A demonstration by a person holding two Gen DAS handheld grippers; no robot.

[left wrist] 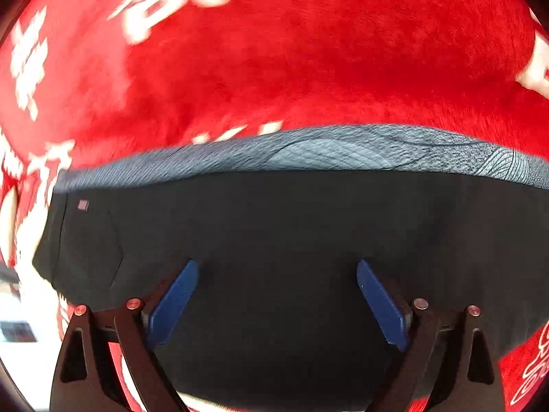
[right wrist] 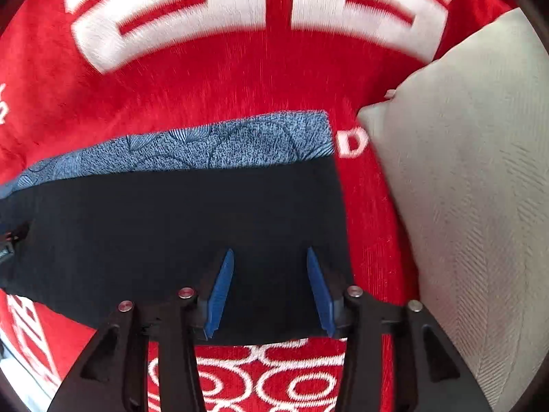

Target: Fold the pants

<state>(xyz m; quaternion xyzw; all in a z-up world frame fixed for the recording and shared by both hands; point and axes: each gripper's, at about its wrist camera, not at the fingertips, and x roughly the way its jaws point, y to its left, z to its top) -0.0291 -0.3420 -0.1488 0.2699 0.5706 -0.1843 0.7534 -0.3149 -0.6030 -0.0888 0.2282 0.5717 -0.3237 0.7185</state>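
The dark navy pants (left wrist: 274,226) lie flat in a folded rectangle on a red blanket, with a blue-grey patterned band (left wrist: 343,151) along the far edge. In the right wrist view the same pants (right wrist: 171,233) show their right end and the patterned band (right wrist: 212,144). My left gripper (left wrist: 277,267) hovers over the dark cloth, jaws wide apart and empty. My right gripper (right wrist: 270,257) is over the pants' right end, jaws apart and empty.
A red plush blanket (left wrist: 308,61) with white lettering covers the surface under the pants. A pale grey pillow (right wrist: 473,189) lies close to the right of the pants. A bright strip of room shows at the far left (left wrist: 13,309).
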